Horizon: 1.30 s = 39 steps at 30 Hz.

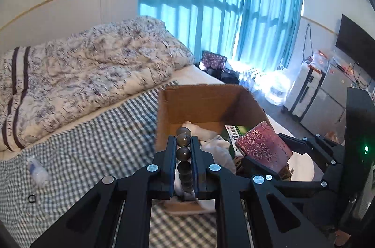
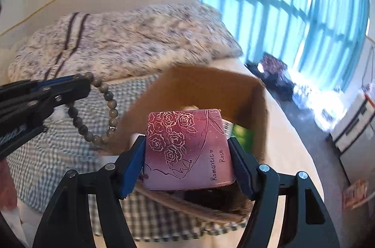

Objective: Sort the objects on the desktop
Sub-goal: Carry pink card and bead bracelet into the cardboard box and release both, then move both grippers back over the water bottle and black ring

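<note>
My left gripper (image 1: 183,142) is shut on a bracelet of grey-brown beads (image 1: 183,153); in the right wrist view the bead bracelet (image 2: 110,107) hangs as a loop from the left gripper (image 2: 80,81) at the left. My right gripper (image 2: 187,149) is shut on a pink-red box (image 2: 187,149) printed with roses and "Romantic Rose"; the left wrist view shows the rose box (image 1: 262,147) at the right. Both are held above an open cardboard box (image 1: 206,105) on the bed, and the cardboard box (image 2: 211,88) holds white bags and a green-black package (image 1: 234,133).
A checked sheet (image 1: 93,149) covers the bed, with a small plastic bottle (image 1: 37,170) and a black ring (image 1: 31,198) lying on it. A floral duvet (image 1: 82,70) is piled behind. Blue curtains (image 1: 220,2), bags, a white suitcase (image 1: 302,88) and a fridge stand to the right.
</note>
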Tool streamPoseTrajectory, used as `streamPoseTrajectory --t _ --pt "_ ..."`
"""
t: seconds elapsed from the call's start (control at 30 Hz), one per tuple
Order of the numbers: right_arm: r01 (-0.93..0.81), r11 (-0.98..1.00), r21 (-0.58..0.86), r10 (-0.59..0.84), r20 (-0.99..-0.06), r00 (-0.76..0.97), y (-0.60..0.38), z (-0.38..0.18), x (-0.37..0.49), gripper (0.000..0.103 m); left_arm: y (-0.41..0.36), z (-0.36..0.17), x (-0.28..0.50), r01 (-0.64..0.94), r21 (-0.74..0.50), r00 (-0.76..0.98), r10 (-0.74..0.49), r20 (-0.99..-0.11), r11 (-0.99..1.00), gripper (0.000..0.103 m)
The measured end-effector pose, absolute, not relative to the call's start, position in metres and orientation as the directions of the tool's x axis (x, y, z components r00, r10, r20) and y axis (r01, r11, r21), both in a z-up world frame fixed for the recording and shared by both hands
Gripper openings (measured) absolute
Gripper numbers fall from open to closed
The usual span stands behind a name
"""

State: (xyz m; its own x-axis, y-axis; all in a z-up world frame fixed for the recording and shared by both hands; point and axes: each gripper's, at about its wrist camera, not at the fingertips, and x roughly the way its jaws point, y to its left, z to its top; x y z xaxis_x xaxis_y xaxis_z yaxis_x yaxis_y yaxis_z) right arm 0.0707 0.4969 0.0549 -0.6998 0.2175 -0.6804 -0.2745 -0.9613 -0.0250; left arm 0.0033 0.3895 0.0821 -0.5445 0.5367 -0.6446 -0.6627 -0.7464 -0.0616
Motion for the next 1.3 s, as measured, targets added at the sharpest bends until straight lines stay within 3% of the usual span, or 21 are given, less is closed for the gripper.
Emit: streamPoseTrajectory --t 0.2,0.27,0.3,0.33,0.37,0.4,0.87,1.3 --pt "-0.314 -0.949 0.022 0.2 -0.73 -0.654 0.535 0.028 0.06 0.069 0.417 0.045 -0.015 -0.637 -0.101 -0.501 0.51 -0.699 -0.764 0.014" --pt "-0.315 -0.949 0.026 0.195 -0.735 -0.65 0.538 0.021 0.059 0.07 0.419 0.039 -0.018 -0.631 -0.078 -0.507 0.486 -0.712 -0.772 0.032" --pt "-0.313 -0.949 0.027 0.194 -0.734 -0.651 0.537 0.02 0.058 0.073 0.419 0.036 -0.018 -0.621 -0.052 -0.523 0.463 -0.716 -0.782 0.068" --pt "-0.319 -0.947 0.022 0.204 -0.726 -0.656 0.536 0.02 0.059 0.077 0.419 0.036 -0.017 -0.607 -0.022 -0.547 0.438 -0.713 -0.794 0.095" --pt "-0.329 -0.944 0.015 0.22 -0.715 -0.664 0.536 0.021 0.059 0.086 0.417 0.037 -0.015 -0.597 -0.004 -0.57 0.428 -0.701 -0.802 0.098" --pt "-0.333 -0.943 0.014 0.225 -0.71 -0.667 0.535 0.022 0.058 0.09 0.413 0.039 -0.013 -0.594 0.006 -0.592 0.431 -0.681 -0.805 0.098" --pt "-0.291 -0.956 0.046 0.19 -0.66 -0.727 0.496 0.06 0.056 0.09 0.328 0.075 -0.024 -0.458 -0.013 -0.679 0.36 -0.64 -0.889 0.098" --pt "-0.119 -0.991 0.062 0.056 -0.614 -0.787 0.343 0.099 0.063 0.09 0.133 0.087 -0.006 -0.245 0.048 -0.735 0.153 -0.661 -0.968 0.099"
